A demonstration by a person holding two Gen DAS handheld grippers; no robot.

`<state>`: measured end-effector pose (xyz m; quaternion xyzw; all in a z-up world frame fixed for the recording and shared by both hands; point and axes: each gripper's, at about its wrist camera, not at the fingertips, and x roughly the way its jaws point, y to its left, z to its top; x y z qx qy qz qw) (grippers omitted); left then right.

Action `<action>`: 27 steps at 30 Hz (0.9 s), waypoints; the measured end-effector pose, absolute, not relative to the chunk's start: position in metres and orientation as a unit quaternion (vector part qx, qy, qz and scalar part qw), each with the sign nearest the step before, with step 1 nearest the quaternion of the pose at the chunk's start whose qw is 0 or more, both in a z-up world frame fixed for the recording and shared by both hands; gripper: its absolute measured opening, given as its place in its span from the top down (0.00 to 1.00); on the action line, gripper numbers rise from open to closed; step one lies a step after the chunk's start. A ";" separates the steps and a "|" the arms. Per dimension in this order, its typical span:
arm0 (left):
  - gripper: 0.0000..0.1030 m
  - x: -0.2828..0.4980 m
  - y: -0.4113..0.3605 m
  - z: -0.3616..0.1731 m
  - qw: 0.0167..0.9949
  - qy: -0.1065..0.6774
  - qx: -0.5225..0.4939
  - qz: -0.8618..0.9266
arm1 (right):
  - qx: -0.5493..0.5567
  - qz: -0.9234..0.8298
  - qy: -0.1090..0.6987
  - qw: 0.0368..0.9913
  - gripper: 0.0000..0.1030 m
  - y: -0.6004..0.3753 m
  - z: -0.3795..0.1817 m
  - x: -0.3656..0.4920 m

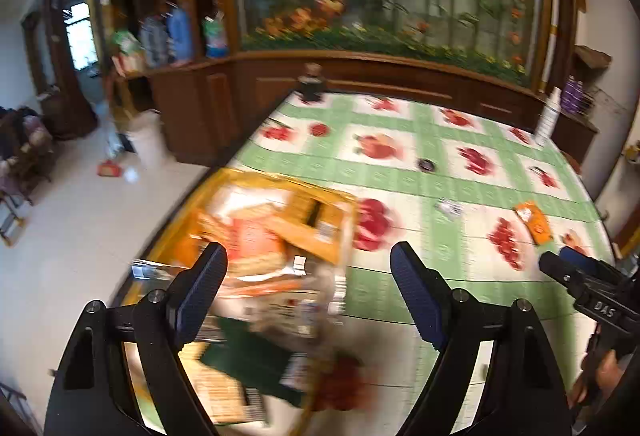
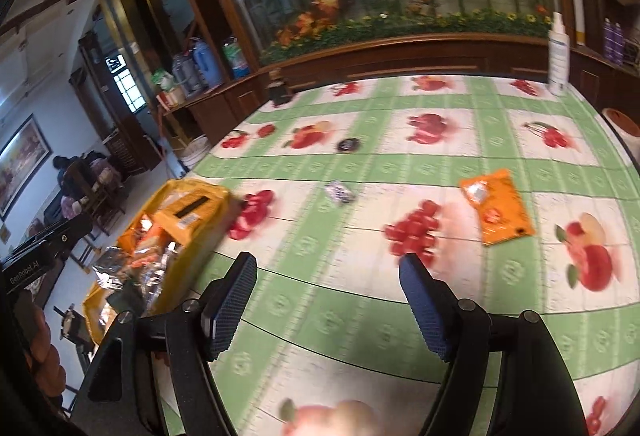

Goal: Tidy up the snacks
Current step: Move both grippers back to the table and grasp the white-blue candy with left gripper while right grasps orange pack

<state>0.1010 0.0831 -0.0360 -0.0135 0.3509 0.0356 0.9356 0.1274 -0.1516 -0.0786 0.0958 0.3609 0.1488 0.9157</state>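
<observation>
My right gripper [image 2: 328, 276] has its two jaws wide apart, and nothing sits between them, only the fruit-print tablecloth [image 2: 360, 316]. The orange snack packet [image 2: 496, 209] lies flat on the cloth, ahead of this gripper and off to its right, well apart from the tips. Its long side runs away from me and leans a little to the left at the far end. My left gripper [image 1: 308, 264] also has its jaws apart and empty, and it hangs over the yellow box [image 1: 320, 220] that is already full of snack bags. From the left gripper the orange packet [image 1: 534, 222] is far off to the right, so I think the right hand is the nearer one and should go for it. A small dark wrapped candy [image 2: 340, 191] lies ahead of the right gripper, about straight on, between the box [image 2: 200, 203] and the packet. Another dark sweet [image 2: 349, 144] sits farther off.
</observation>
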 end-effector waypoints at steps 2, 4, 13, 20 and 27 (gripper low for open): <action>0.18 0.113 0.067 -0.042 0.929 0.370 -0.019 0.012 | 0.098 0.136 0.363 0.917 0.26 -0.168 -0.083 0.126; 0.18 0.126 0.050 -0.049 0.922 0.386 -0.019 -0.006 | 0.100 0.123 0.368 0.916 0.26 -0.184 -0.088 0.131; 0.18 0.194 -0.005 -0.089 0.889 0.452 -0.060 -0.030 | 0.089 0.089 0.378 0.917 0.26 -0.222 -0.107 0.161; 0.18 0.241 -0.022 -0.117 0.869 0.483 -0.108 -0.018 | 0.069 0.058 0.384 0.919 0.22 -0.239 -0.118 0.201; 0.18 0.267 -0.043 -0.137 0.862 0.495 -0.106 0.003 | 0.064 0.058 0.396 0.914 0.20 -0.249 -0.129 0.227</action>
